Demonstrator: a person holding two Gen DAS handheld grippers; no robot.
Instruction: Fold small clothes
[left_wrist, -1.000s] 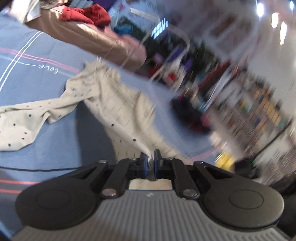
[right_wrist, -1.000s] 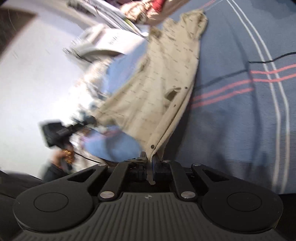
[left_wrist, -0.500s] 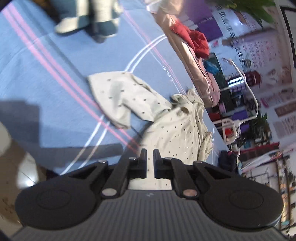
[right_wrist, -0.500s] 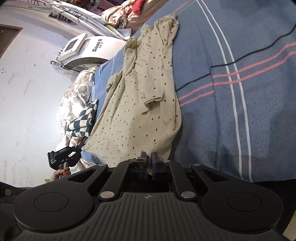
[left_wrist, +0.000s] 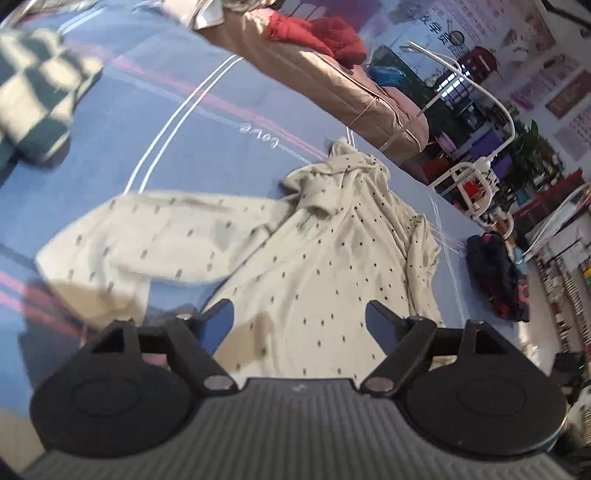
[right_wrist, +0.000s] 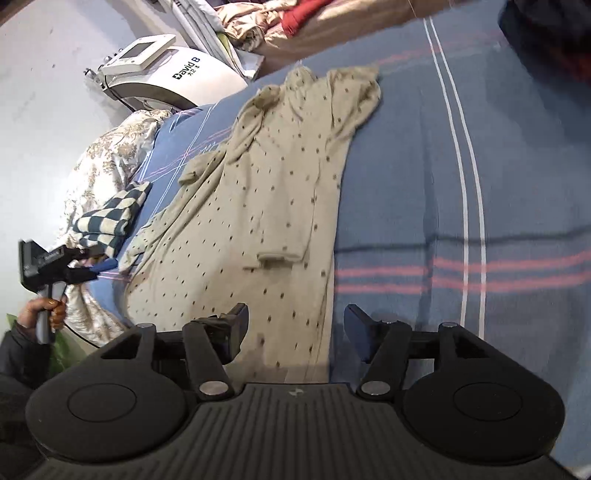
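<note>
Cream dotted garment (left_wrist: 325, 266) lies spread on the blue striped bedspread (left_wrist: 177, 140), hem nearest both tools; left gripper (left_wrist: 300, 320) and right gripper (right_wrist: 295, 325) have just opened, jaws apart, nothing clamped; apparently released flat for folding.

Each camera sits just behind its own tongs and looks forward and steeply down along the two fingers. The left wrist view looks past the left gripper (left_wrist: 300, 325) from close above the dotted cream garment (left_wrist: 325, 266), which lies straight ahead of the tongs on the blue striped bedspread (left_wrist: 177, 147). The right wrist view faces past the right gripper (right_wrist: 295, 325) onto the same garment (right_wrist: 266, 206) from its other lower corner, and also catches the left gripper (right_wrist: 98, 267) far to its left. Both views share the garment, the bedspread (right_wrist: 517, 184) and the checked cloth (left_wrist: 33, 92) (right_wrist: 110, 218).
</note>
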